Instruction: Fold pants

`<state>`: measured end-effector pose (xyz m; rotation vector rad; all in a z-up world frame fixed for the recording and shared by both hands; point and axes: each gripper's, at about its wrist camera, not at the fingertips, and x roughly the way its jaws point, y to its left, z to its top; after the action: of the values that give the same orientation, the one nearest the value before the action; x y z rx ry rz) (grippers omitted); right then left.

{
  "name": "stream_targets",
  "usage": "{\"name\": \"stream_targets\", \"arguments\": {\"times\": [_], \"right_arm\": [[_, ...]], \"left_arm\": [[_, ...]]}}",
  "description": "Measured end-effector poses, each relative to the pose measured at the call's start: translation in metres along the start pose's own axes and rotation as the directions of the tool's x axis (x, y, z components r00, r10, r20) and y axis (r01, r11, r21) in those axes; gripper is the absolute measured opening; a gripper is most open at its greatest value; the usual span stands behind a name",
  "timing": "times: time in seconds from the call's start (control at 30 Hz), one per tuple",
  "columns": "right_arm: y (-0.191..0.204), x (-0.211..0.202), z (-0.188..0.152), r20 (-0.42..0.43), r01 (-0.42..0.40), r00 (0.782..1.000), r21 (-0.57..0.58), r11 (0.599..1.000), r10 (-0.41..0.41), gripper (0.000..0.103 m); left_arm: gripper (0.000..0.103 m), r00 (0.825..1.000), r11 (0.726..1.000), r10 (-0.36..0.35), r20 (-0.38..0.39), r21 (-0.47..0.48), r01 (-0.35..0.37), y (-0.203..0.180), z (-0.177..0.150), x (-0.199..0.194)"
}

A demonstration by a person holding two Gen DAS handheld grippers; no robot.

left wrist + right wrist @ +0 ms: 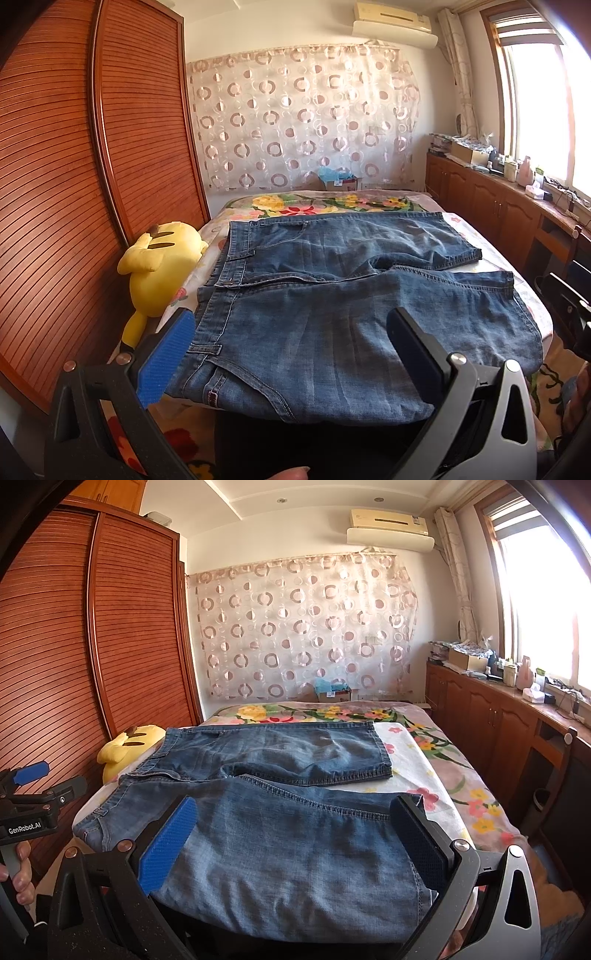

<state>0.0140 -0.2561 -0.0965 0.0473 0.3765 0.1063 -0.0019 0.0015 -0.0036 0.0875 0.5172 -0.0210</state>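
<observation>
Jeans [332, 295] are lying flat on the bed [436, 760], long axis running left-right: waistband left, hems right. Left tool [291, 354] is hovering nearer the waistband, right tool [291, 845] nearer the leg; both wide open, holding nothing.

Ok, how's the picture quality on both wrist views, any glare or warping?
Left wrist view: window blown out white, wardrobe bowed by the fisheye, jeans sharp and evenly lit. Right wrist view: same window glare, dark corner vignetting, jeans clear.

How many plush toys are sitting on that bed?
1. A yellow plush toy lies at the bed's left edge, beside the jeans' waistband, next to the wardrobe. Others could be hidden.
</observation>
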Motion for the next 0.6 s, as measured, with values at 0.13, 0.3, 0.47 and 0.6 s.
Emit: {"name": "stream_targets", "arguments": {"times": [0.13,0.3,0.47,0.6], "right_arm": [[0.0004,0.0006,0.0001,0.0,0.0,1.0,0.001,1.0,0.0,0.103],[0.0005,0.0013,0.0,0.0,0.001,1.0,0.002,1.0,-0.001,0.103],[0.0003,0.0013,-0.0002,0.001,0.0,1.0,0.005,1.0,0.0,0.103],[-0.0002,0.0008,-0.0006,0.003,0.001,1.0,0.004,1.0,-0.001,0.103]], "left_arm": [[0.103,1.0,1.0,0.0,0.001,-0.001,0.0,-0.0001,-0.0003,0.0001],[0.103,1.0,1.0,-0.001,0.0,-0.001,0.001,-0.0001,-0.0001,0.0004],[0.103,1.0,1.0,-0.002,0.0,0.0,0.002,0.0008,-0.0001,0.0003],[0.103,1.0,1.0,-0.002,0.0,-0.001,0.002,0.0008,-0.0001,0.0001]]}}
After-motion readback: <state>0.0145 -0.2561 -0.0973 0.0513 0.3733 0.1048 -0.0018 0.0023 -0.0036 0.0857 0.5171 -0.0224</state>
